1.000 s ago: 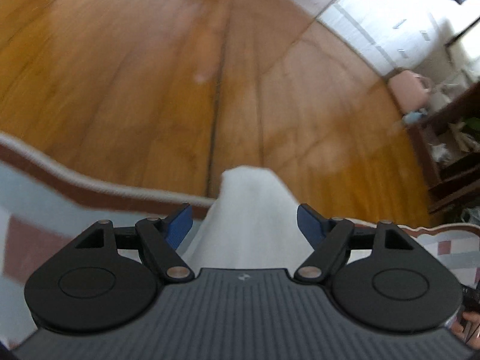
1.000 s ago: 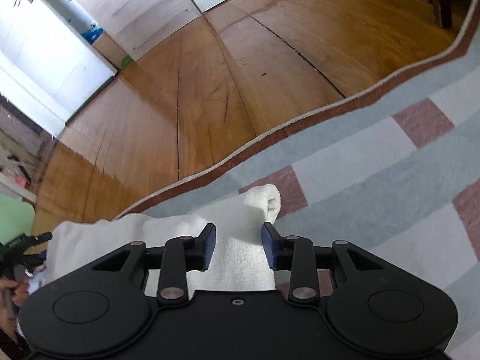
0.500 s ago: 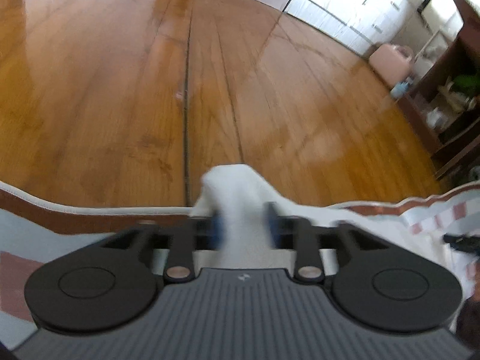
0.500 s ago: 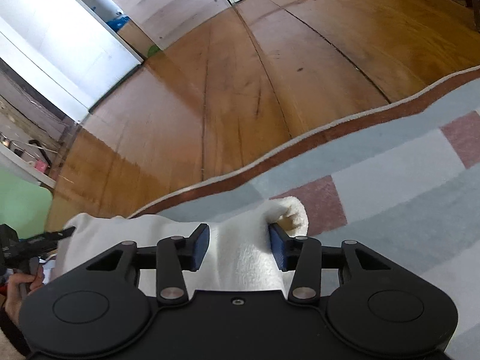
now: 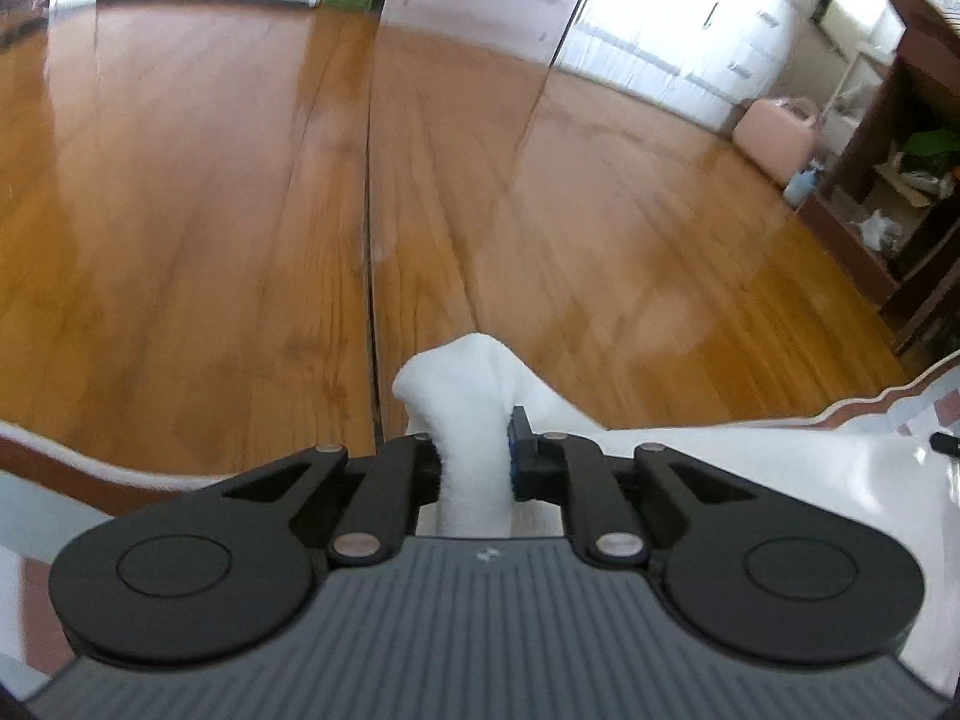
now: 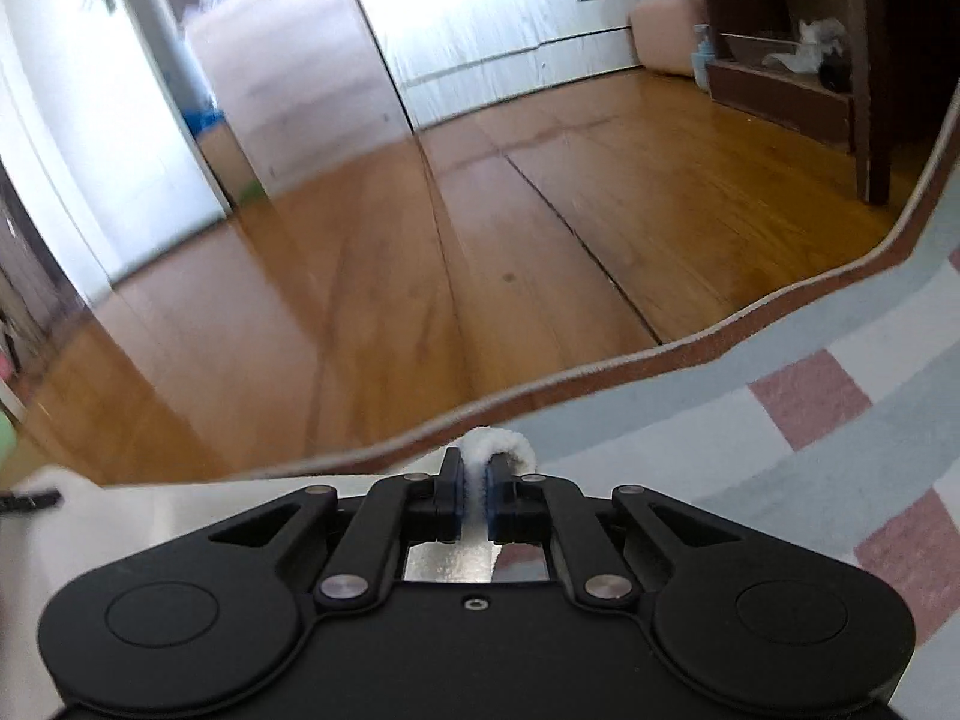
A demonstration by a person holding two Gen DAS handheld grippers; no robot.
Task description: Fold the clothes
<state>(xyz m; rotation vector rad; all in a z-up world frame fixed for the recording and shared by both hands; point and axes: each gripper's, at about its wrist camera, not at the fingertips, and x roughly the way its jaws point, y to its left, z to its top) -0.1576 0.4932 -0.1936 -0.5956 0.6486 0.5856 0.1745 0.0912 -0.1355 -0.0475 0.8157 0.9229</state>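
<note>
Both tongs stood open around the white towel a second ago; now the left gripper (image 5: 474, 468) is closing on a bunched corner (image 5: 462, 396), and the right gripper (image 6: 475, 501) is shut on a thin rolled edge (image 6: 498, 441). From each grip the towel (image 5: 750, 456) runs sideways toward the other tongs, over the checked rug (image 6: 750, 438), so its long axis lies between them, with neither hand nearer.

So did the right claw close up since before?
Yes. The right claw has pinched shut on the white towel beside the rug's brown border.
</note>
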